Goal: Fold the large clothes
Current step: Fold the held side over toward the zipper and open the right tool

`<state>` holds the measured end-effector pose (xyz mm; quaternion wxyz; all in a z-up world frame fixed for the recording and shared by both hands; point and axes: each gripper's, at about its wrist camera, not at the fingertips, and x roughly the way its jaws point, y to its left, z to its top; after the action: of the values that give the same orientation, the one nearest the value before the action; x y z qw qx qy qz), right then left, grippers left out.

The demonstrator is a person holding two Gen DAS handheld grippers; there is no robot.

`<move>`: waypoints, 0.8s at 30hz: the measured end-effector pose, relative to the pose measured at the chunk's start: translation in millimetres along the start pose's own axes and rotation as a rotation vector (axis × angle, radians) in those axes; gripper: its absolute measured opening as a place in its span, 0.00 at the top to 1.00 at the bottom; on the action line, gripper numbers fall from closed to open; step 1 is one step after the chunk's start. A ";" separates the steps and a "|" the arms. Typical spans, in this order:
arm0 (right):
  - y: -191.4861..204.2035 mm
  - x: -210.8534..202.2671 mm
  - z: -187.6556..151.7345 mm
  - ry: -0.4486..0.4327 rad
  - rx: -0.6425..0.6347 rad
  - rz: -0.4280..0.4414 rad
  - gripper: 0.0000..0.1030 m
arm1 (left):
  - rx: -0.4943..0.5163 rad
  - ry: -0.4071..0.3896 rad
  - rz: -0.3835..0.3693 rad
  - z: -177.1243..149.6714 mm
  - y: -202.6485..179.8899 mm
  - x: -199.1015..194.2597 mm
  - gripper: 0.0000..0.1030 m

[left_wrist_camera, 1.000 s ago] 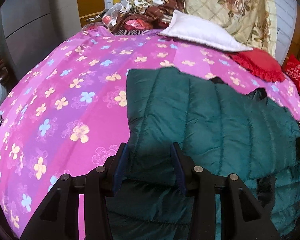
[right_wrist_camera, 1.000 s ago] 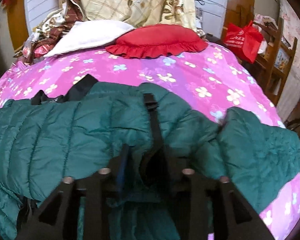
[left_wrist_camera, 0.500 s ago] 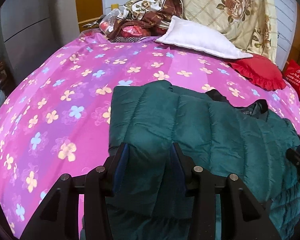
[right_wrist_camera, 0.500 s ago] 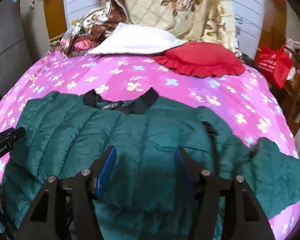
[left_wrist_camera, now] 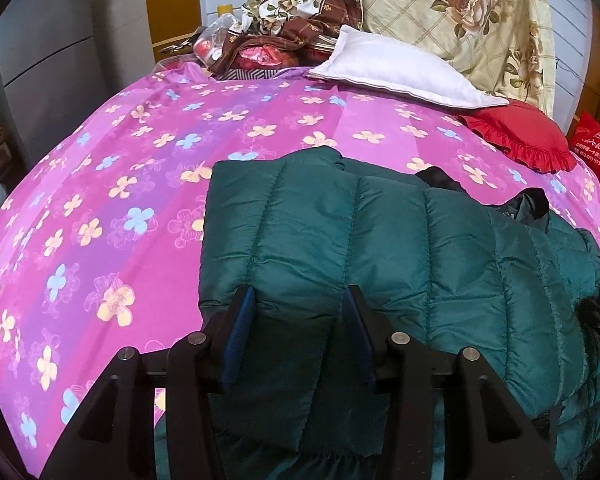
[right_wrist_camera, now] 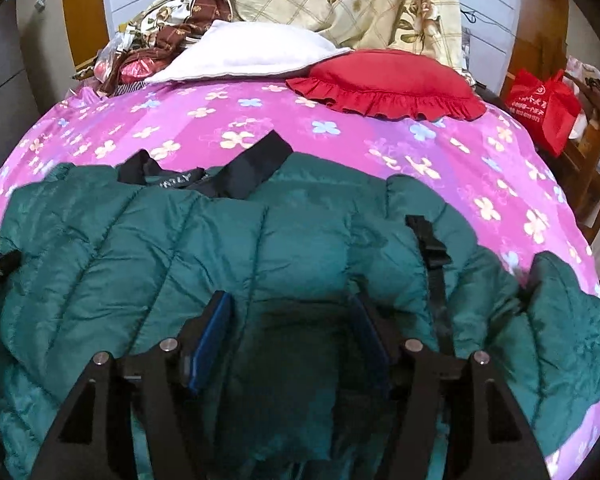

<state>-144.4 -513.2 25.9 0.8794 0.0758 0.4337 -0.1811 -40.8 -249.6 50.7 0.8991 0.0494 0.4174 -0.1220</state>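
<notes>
Left hand-held gripper point(left_wrist_camera: 298, 300) pinches a fold — green quilted jacket point(left_wrist_camera: 400, 248).

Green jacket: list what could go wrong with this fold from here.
1. The left tool pinches a thick fold of the green jacket; the slick padding may slip out or spring back.
2. The right tool has just been opening its jaws, and the jacket between them is not pinched; that side could puff open again.
3. The black buckle strap lies beside the right tool and could snag it.
</notes>
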 end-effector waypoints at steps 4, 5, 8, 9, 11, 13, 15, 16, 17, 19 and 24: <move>-11.2 -21.3 -5.4 -0.044 0.019 -0.005 0.36 | -0.002 -0.002 0.000 -0.5 0.1 1.1 0.76; -15.5 -24.2 -7.5 -0.051 0.027 -0.012 0.36 | -0.001 -0.002 0.000 -0.5 0.3 1.1 0.76; -29.7 -19.7 -14.4 -0.034 0.059 -0.034 0.36 | 0.000 -0.007 0.003 -0.8 0.1 1.4 0.75; -33.9 -13.0 -17.6 -0.014 0.068 -0.030 0.37 | 0.002 -0.011 0.003 -0.8 0.0 1.5 0.74; -37.4 -3.7 -21.9 0.002 0.076 -0.017 0.36 | 0.003 -0.015 0.004 -1.0 -0.3 0.7 0.74; -35.1 -1.5 -23.6 -0.003 0.071 -0.028 0.36 | 0.005 -0.011 0.004 -0.9 -0.3 -1.6 0.74; -32.1 -5.1 -22.2 0.008 0.067 -0.044 0.36 | 0.004 -0.002 0.003 -1.1 0.6 -8.1 0.74; -31.3 -9.8 -22.3 0.007 0.073 -0.045 0.36 | -0.003 0.000 -0.004 -1.6 1.7 -14.4 0.74; -30.8 -17.0 -23.0 -0.002 0.081 -0.039 0.34 | -0.008 -0.001 -0.010 -2.3 2.3 -18.7 0.74; -29.7 -32.4 -26.0 -0.032 0.092 -0.021 0.28 | -0.022 -0.008 -0.027 -5.0 2.8 -31.9 0.74; -24.6 -69.8 -33.1 -0.080 0.082 -0.005 0.20 | 0.001 -0.039 -0.048 -10.8 -5.7 -64.8 0.74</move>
<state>-217.1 -508.7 61.4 0.8916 0.1034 0.3909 -0.2040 -90.6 -241.4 93.2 0.9039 0.0373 0.4008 -0.1448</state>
